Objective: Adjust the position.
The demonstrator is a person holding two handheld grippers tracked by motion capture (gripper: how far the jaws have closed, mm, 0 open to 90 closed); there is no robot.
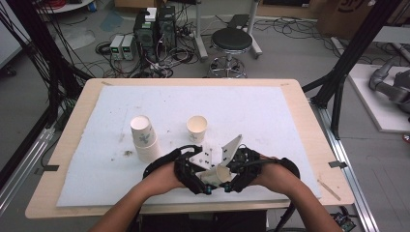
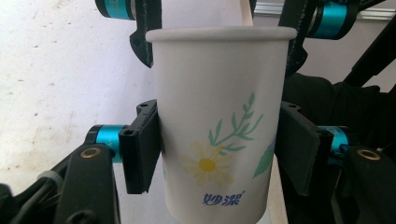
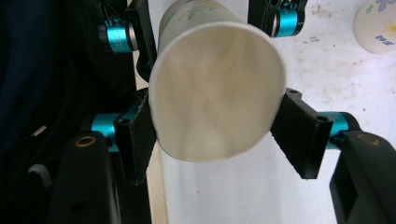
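A white paper cup [image 1: 223, 173] with a flower print lies tipped between my two grippers, just above the table's front edge. In the left gripper view the cup [image 2: 219, 116] stands rim up, and my left gripper [image 2: 219, 149] is shut on its lower body, a pad on each side. My right gripper [image 3: 215, 135] is shut on the same cup near its rim [image 3: 217, 88], which is squeezed into an oval. In the high view the left gripper [image 1: 205, 181] and right gripper [image 1: 233, 176] meet at the cup, both grey plates pointing away from me.
An upside-down stack of paper cups [image 1: 144, 137] stands left of centre on the white sheet [image 1: 270, 111]. One upright cup [image 1: 197, 128] stands just beyond the grippers. A stool [image 1: 231, 41] and electronics [image 1: 154, 29] sit on the floor beyond the table.
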